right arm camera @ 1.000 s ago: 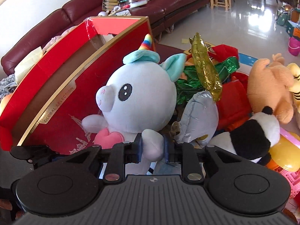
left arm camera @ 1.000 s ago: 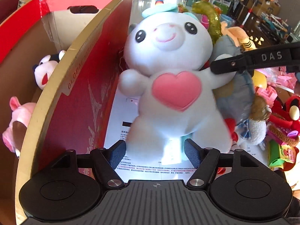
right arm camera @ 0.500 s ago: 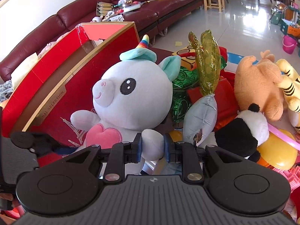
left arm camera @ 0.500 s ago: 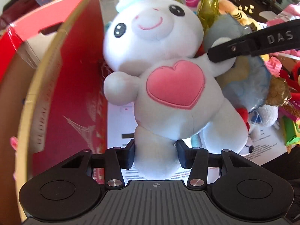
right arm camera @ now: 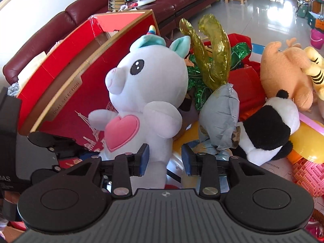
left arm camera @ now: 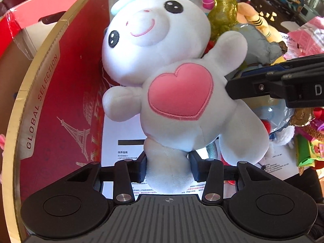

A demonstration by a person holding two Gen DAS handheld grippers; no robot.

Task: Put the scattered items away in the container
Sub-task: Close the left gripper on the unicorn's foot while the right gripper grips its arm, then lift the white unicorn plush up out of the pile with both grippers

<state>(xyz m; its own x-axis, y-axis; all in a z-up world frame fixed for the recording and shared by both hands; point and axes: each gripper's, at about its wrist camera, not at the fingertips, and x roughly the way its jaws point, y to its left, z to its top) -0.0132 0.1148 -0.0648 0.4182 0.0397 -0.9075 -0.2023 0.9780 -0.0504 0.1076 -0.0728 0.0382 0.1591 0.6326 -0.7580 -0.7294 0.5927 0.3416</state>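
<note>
A white plush unicorn [left arm camera: 174, 85] with a pink heart on its chest, teal ears and a rainbow horn stands upright beside the big red cardboard box [left arm camera: 66, 93]. My left gripper [left arm camera: 167, 167] is shut on the unicorn's leg. My right gripper [right arm camera: 165, 160] is open just behind the toy's arm, its jaws apart and touching nothing; it shows in the left wrist view [left arm camera: 263, 85] at the right. The unicorn [right arm camera: 149, 93] and the box [right arm camera: 66, 64] also show in the right wrist view.
A pile of toys lies to the right: a gold foil balloon [right arm camera: 214, 56], a grey foil balloon [right arm camera: 220, 113], a panda plush [right arm camera: 269, 129], an orange plush [right arm camera: 287, 77]. A maroon sofa [right arm camera: 101, 10] stands behind the box. Printed paper [left arm camera: 121, 145] lies under the unicorn.
My right gripper has let go of the unicorn's arm and opened. My left gripper has closed on the leg, and the toy has tilted and risen toward the box.
</note>
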